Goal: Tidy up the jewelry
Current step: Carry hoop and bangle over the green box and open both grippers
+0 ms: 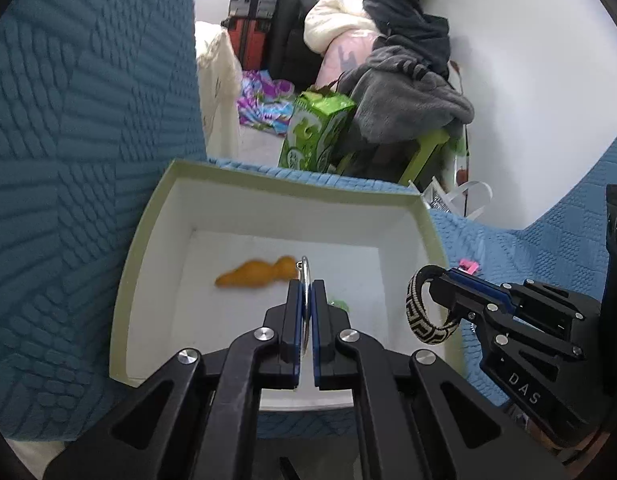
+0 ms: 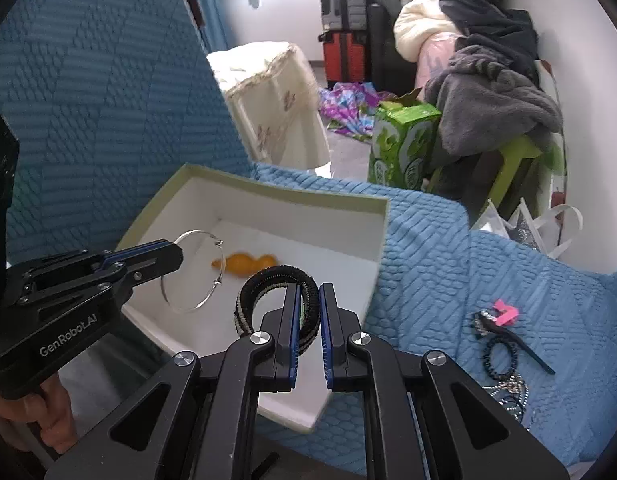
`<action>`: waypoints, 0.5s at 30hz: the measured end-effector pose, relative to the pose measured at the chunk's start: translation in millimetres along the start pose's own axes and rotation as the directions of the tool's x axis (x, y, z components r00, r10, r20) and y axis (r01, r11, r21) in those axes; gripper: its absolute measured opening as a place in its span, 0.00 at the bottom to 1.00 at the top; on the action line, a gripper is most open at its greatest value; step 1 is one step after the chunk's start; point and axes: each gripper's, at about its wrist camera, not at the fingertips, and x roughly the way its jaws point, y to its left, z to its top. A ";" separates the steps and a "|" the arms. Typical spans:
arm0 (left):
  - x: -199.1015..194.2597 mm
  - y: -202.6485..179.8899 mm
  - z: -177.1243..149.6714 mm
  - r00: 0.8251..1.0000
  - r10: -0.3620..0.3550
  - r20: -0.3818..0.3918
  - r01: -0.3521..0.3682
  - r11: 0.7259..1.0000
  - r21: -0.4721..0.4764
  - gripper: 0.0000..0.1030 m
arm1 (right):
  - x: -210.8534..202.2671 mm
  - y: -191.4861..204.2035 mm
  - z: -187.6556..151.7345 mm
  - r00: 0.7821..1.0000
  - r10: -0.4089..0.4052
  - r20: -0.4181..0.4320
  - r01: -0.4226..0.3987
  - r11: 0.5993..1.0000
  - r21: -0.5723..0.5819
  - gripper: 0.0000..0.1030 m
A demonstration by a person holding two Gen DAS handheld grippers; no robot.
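A white open box [image 1: 156, 216] [image 2: 382, 232] lies on the blue bedspread. An orange piece [image 1: 252, 274] [image 2: 246, 262] lies inside it. My left gripper [image 1: 307, 286] [image 2: 176, 250] is shut on a thin silver hoop bangle [image 1: 305, 276] [image 2: 188, 308] and holds it above the box. My right gripper [image 2: 309, 292] [image 1: 448, 276] is shut on a black and cream patterned bracelet [image 2: 250, 292] [image 1: 414, 312], held over the box's right side.
More jewelry lies on the bedspread to the right: a pink clip [image 2: 506, 312] [image 1: 468, 266], a black beaded ring [image 2: 502, 358] and chains [image 2: 508, 396]. Behind the bed are a green carton [image 2: 404, 144], a clothes pile [image 2: 492, 92] and suitcases [image 2: 342, 24].
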 end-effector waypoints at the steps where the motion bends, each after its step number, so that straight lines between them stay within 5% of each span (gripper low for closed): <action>1: 2.6 1.7 -1.0 1.000 0.000 -0.006 0.000 1.000 -0.006 0.03 | 3.7 1.5 -0.9 1.000 0.001 -0.008 -0.001 1.000 -0.004 0.08; 15: 0.8 0.6 3.8 1.000 -0.007 -0.011 0.007 1.000 -0.012 0.03 | 11.6 2.8 1.4 0.998 0.003 -0.064 -0.003 1.000 -0.002 0.09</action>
